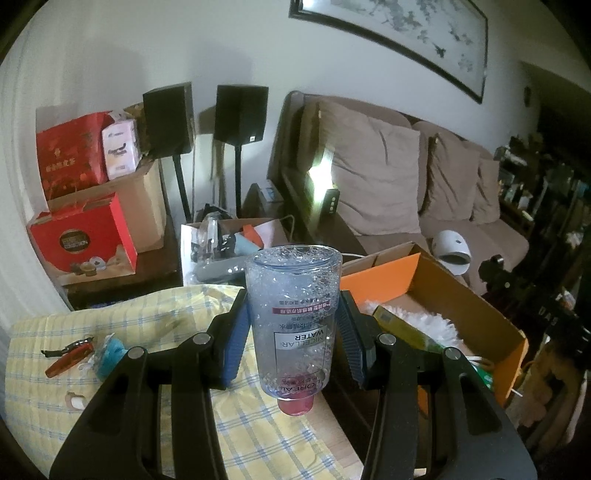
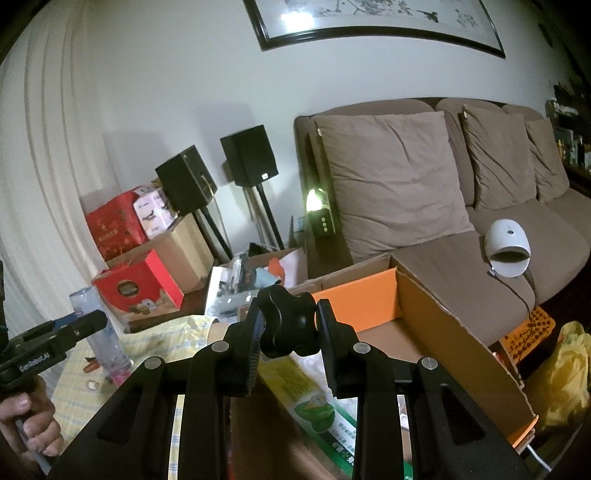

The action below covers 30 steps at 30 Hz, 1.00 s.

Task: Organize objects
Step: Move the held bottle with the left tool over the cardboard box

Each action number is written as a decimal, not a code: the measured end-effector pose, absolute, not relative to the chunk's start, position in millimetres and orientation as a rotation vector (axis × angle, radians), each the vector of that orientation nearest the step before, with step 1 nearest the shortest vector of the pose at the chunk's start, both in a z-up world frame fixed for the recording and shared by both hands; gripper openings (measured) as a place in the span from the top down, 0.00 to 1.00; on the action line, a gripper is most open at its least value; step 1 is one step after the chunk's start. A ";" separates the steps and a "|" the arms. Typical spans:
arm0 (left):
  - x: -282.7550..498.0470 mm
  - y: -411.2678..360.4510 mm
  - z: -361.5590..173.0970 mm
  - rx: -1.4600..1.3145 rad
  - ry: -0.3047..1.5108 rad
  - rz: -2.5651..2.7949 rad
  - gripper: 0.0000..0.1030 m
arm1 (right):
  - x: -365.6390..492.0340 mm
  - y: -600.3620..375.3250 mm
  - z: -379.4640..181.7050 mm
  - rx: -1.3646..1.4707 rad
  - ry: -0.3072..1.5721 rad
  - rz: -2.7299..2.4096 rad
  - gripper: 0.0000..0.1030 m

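Clear plastic, one micellar water bottle [image 1: 293, 325], foamy inside, held upside down with its pink cap [image 1: 295, 405] pointing toward the camera: clamped between the blue pads [image 1: 236, 343] of the left hand-held gripper [image 1: 293, 332], above the edge of the worktop [image 1: 258, 435] with its yellow checked cloth [image 1: 177, 314]. From the right wrist view the same bottle stands tilted at far left, and a person's hand [image 2: 26, 421] wraps the grip of the left tool, fingers curled, at the lower left corner. One black lobed knob [image 2: 288, 325]: clamped in the right hand-held gripper [image 2: 288, 328], its jaws closed on either side of it, held over one open cardboard box [image 2: 461, 332] with an orange inner flap. In the box: one green-and-yellow carton [image 2: 314, 402], one white fluffy item [image 1: 413, 321]. On the cloth, left of the bottle: two red elongated items [image 1: 68, 356], one blue-and-clear item [image 1: 107, 354], one small white piece [image 1: 75, 402]. Beyond: two black speakers [image 1: 242, 114] on stands, two red boxes [image 1: 83, 240], one brown sofa [image 2: 498, 236] with three cushions [image 2: 391, 177], one white domed device [image 2: 508, 247] on the seat, one framed picture [image 1: 399, 33] on the wall.
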State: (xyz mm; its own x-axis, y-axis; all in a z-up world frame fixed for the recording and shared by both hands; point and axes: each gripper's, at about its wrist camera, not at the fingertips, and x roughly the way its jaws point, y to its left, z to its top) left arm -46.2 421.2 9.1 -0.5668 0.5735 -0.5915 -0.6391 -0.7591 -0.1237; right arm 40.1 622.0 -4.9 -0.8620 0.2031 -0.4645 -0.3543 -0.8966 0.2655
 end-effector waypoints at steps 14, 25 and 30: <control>-51.0 441.2 8.0 -0.816 0.100 2.275 0.58 | 41.0 628.6 -10.7 -0.637 0.503 2.699 0.73; -48.4 455.4 8.1 -0.799 0.117 2.278 0.58 | 40.0 634.5 -15.0 -0.656 0.511 2.681 0.73; -48.0 468.0 14.5 -0.778 0.086 2.277 0.58 | 38.2 637.3 -17.3 -0.666 0.505 2.665 0.73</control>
